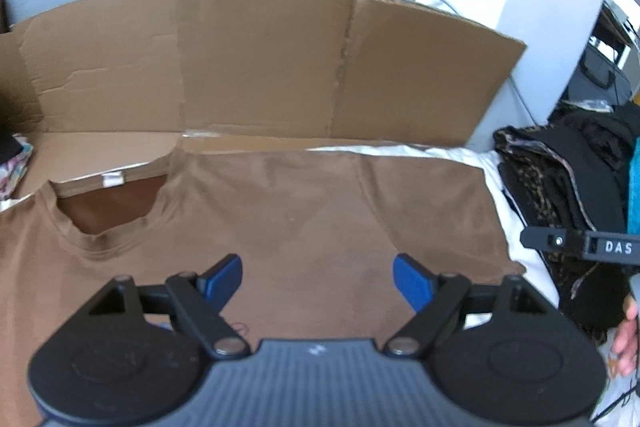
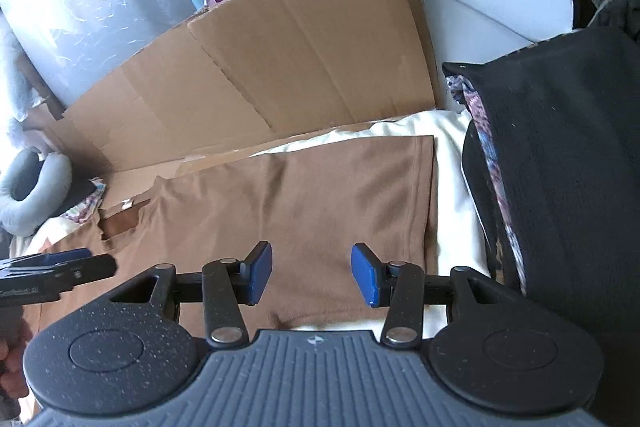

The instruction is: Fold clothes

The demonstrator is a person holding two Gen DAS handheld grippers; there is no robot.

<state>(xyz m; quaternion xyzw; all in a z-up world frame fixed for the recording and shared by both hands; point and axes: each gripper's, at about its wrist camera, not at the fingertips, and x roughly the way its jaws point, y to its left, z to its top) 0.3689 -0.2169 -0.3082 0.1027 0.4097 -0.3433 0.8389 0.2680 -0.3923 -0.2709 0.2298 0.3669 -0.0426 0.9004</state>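
Under both grippers one brown cotton T-shirt (image 1: 312, 211) is spread flat on a white sheet (image 2: 448, 155), its near hem cut off by the tools. One creased cardboard sheet (image 1: 256, 59) is propped behind. Left gripper (image 1: 318, 281) and right gripper (image 2: 312, 275) are seen with fingers apart, nothing clamped. One dark clothes pile (image 2: 560, 155) is only partly seen at right.

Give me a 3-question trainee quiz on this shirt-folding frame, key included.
1. True or false: the left gripper is clamped on the brown T-shirt.
2. What stands upright behind the shirt? A) cardboard sheet B) wooden board C) mirror
3. In the right wrist view, what lies right of the shirt's hem beyond the white bedding?

Key: 1. False; both it and the right gripper hang open above the shirt, nothing between the pads. 2. A, the cardboard sheet. 3. A pile of dark clothes.
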